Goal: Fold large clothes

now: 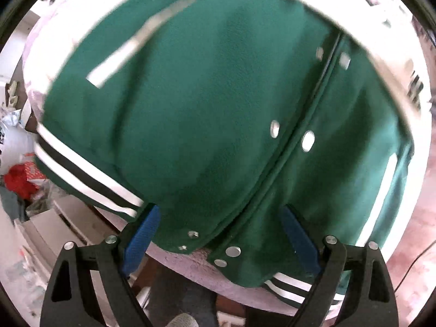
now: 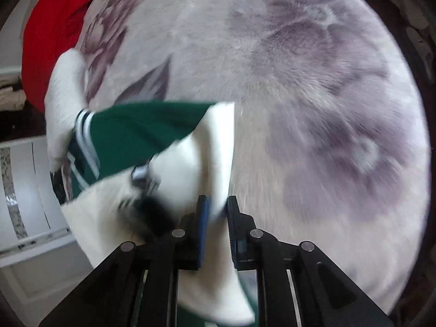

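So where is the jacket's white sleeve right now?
In the right wrist view, the white sleeve is pinched in the right gripper, left of centre, above the floral blanket.

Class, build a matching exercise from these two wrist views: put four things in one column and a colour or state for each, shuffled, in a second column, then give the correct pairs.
Column 1
1. left claw
2. right claw
3. jacket body
4. garment at the blanket's far edge

Column 2
A. red
B. shut on the white sleeve
C. open, above the snap-button front
D. green

Pairs: 1-C, 2-B, 3-D, 4-A
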Tool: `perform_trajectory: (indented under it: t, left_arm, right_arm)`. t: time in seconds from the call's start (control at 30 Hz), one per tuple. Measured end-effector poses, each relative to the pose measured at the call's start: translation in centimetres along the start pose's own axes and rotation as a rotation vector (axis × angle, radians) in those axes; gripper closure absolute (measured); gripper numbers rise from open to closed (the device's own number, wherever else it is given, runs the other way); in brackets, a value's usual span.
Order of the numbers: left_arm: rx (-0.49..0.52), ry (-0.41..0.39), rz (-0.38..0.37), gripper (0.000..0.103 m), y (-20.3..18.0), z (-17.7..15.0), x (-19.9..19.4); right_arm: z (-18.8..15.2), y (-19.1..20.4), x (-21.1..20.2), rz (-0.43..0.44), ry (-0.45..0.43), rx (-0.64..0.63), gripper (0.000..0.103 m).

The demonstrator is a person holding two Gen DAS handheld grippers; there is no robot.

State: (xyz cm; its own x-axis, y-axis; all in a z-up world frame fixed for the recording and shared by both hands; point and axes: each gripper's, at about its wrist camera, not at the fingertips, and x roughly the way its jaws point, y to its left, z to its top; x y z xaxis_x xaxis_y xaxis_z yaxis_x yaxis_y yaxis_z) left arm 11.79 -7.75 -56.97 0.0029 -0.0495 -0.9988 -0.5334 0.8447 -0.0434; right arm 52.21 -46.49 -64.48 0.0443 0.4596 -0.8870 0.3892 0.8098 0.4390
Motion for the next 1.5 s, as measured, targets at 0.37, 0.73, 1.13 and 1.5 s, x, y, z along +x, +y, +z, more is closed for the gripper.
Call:
perform_trajectory:
  t: [0.37,0.73,1.13,1.5]
  left_arm:
    - [-0.087,-0.162,0.095,0.012,9.7,5.9,-4.4]
    - [0.014,-0.03,-0.152,0.059,17.8,9.8,3.7]
    - [-0.182,0.041,-0.507,0.044,26.5,9.4,3.3]
    - [-0.307,0.075,-0.623,0.044,28.5,7.5,2.7]
  right_arm:
    - [-12.3,21.4,0.0,0.171,0.163,-0.179,0.042]
    - [-29.6,34.7,25.7,0.02,0.502,-0.141,0.037]
    - [-32.6,35.1,22.8,0.029,0.478,-0.245,0.039]
    - [-36.6,13.6,18.3,-0.089,0.371,0.096,0.045]
